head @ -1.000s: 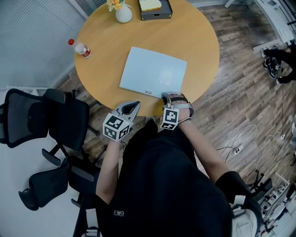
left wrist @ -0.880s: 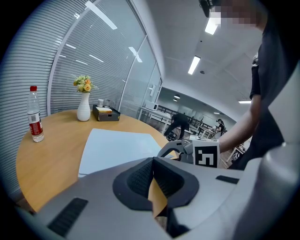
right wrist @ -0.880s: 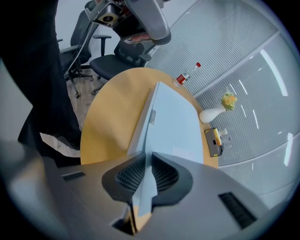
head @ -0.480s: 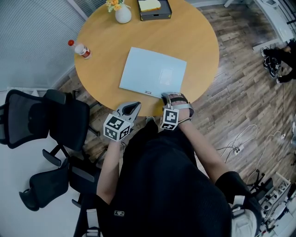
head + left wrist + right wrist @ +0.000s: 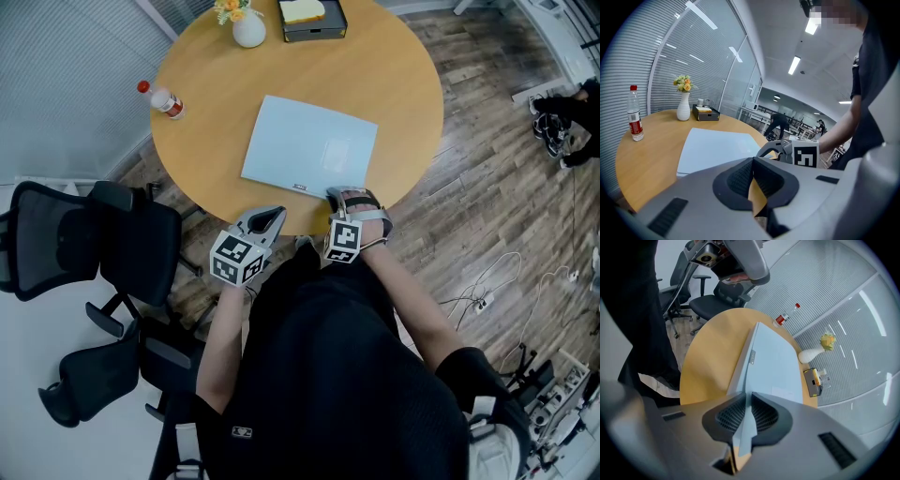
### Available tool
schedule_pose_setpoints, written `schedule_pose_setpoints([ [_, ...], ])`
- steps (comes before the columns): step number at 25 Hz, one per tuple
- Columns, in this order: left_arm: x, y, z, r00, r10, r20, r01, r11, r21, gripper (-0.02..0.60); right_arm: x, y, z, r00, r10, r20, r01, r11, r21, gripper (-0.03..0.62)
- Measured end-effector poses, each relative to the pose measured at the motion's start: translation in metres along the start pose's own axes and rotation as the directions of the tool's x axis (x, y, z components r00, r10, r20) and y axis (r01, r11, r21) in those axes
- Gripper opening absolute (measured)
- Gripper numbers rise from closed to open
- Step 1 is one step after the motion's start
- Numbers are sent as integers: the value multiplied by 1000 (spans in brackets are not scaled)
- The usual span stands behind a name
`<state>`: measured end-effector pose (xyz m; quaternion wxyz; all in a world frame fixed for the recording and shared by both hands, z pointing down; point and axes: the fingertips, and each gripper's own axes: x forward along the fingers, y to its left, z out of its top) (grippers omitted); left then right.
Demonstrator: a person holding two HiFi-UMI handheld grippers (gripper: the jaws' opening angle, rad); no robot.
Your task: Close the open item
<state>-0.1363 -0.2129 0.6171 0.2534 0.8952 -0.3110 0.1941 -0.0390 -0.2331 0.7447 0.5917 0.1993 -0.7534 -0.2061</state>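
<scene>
Right gripper view, right tool (image 5: 745, 405) apparently pinching edge of pale-blue laptop (image 5: 771, 365)

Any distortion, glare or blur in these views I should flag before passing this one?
Head view: sharp, evenly lit, no glare on the laptop. Left gripper view: strong fisheye bend with dark corners, ceiling lights bright but small. Right gripper view: same fisheye bend and dark corners, table edge curved.

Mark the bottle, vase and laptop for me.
bottle (image 5: 166, 98), head view, on its labelled body.
vase (image 5: 250, 28), head view, on its white belly.
laptop (image 5: 309, 145), head view, middle of its lid.
</scene>
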Motion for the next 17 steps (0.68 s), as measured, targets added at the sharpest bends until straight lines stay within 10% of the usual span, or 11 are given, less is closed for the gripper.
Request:
schedule_pose_setpoints([
  [17, 0, 0, -3, 1000, 0, -5, 0, 1000, -7, 6, 2, 2, 0, 1000, 13, -2, -13, 1000, 4, 27],
])
